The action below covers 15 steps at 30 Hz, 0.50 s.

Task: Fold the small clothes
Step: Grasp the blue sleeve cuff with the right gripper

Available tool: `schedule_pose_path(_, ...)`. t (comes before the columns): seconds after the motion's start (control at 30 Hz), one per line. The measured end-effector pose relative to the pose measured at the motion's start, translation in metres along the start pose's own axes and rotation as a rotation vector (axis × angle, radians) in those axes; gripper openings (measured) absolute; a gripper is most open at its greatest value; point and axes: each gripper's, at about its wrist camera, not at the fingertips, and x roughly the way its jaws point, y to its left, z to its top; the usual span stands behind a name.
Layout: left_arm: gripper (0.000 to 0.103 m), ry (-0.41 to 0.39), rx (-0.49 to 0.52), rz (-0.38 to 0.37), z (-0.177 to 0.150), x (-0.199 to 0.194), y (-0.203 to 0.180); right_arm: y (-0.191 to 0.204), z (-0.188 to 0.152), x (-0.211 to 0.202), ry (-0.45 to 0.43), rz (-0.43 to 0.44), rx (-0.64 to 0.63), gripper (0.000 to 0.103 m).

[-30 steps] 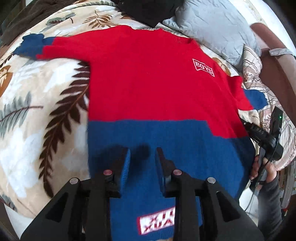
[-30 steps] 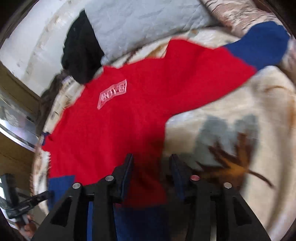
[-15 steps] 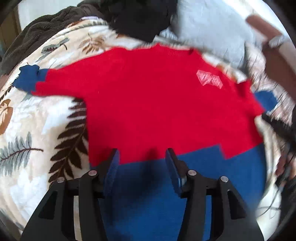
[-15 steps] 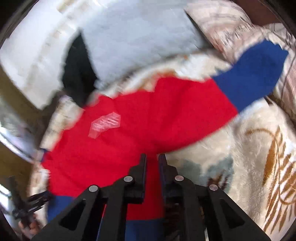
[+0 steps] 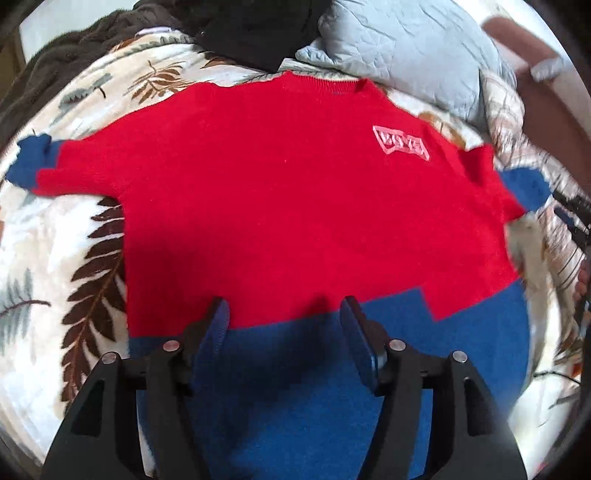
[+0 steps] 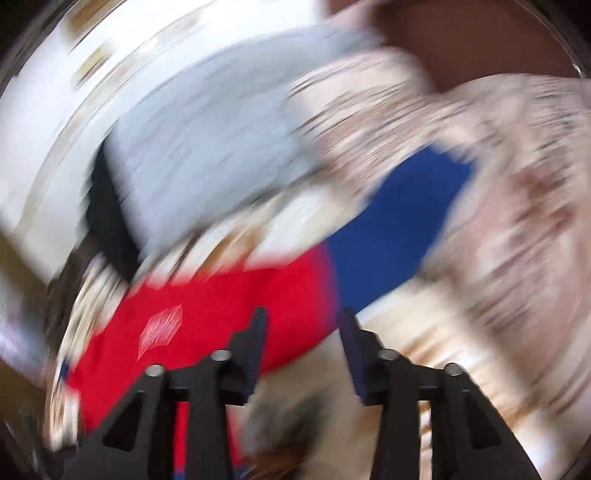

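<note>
A small red and blue sweater (image 5: pixel 280 206) lies spread flat on a leaf-print blanket (image 5: pixel 48 258), with a pale chest patch (image 5: pixel 400 143) and blue cuffs at both sleeve ends. My left gripper (image 5: pixel 284 317) hovers over the line where red meets blue; its jaws are opening and nothing is between them. The right wrist view is badly blurred. There my right gripper (image 6: pixel 301 325) hangs above the sweater's right sleeve (image 6: pixel 280 306) near its blue cuff (image 6: pixel 399 229). Its jaws are opening, and the pads press on nothing.
A grey quilted pillow (image 5: pixel 406 48) and dark clothing (image 5: pixel 255 33) lie beyond the sweater's collar. A brown headboard (image 5: pixel 546 110) stands at the far right. The other gripper's black body (image 5: pixel 572 218) shows at the right edge.
My left gripper has opened wider and slid up from the blue hem to the red-blue line. My right gripper shut briefly, then parted again while swinging towards the right sleeve and cuff.
</note>
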Motion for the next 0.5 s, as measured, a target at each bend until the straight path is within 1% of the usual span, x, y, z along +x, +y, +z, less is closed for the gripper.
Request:
schedule_pose_path(0.07, 0.062, 0.002, -0.039, -0.044, 0.007, 0.003, 0.002, -0.034, 0.031, -0.009, -0.069, -0.082, 0.072, 0.044)
schedule_pose_path(0.13, 0.062, 0.002, -0.068, -0.076, 0.013, 0.009, 0.000, -0.052, 0.047, -0.002, -0.088, -0.147, 0.095, 0.044)
schedule_pose_path(0.2, 0.062, 0.004, -0.087, -0.100, 0.020, 0.016, -0.004, -0.062, 0.056, 0.014, -0.085, -0.188, 0.098, 0.044)
schedule_pose_path(0.3, 0.062, 0.003, -0.086, -0.126, 0.028, 0.022, -0.012, -0.060, 0.065, 0.046, -0.063, -0.232, 0.073, 0.045)
schedule_pose_path(0.33, 0.062, 0.001, -0.082, -0.133, 0.031, 0.024, -0.015, -0.058, 0.061, 0.056, -0.057, -0.253, 0.050, 0.045)
schedule_pose_path(0.4, 0.062, -0.003, -0.078, -0.156, 0.039, 0.027, -0.022, -0.048, 0.056, 0.068, -0.088, -0.322, -0.025, 0.044)
schedule_pose_path(0.43, 0.062, -0.005, -0.076, -0.162, 0.043, 0.028, -0.023, -0.042, 0.056, 0.072, -0.102, -0.351, -0.060, 0.033)
schedule_pose_path(0.47, 0.062, -0.008, -0.074, -0.169, 0.047, 0.028, -0.025, -0.038, 0.057, 0.073, -0.112, -0.373, -0.084, 0.018)
schedule_pose_path(0.5, 0.062, -0.014, -0.068, -0.176, 0.052, 0.028, -0.026, -0.039, 0.058, 0.072, -0.106, -0.357, -0.093, 0.009)
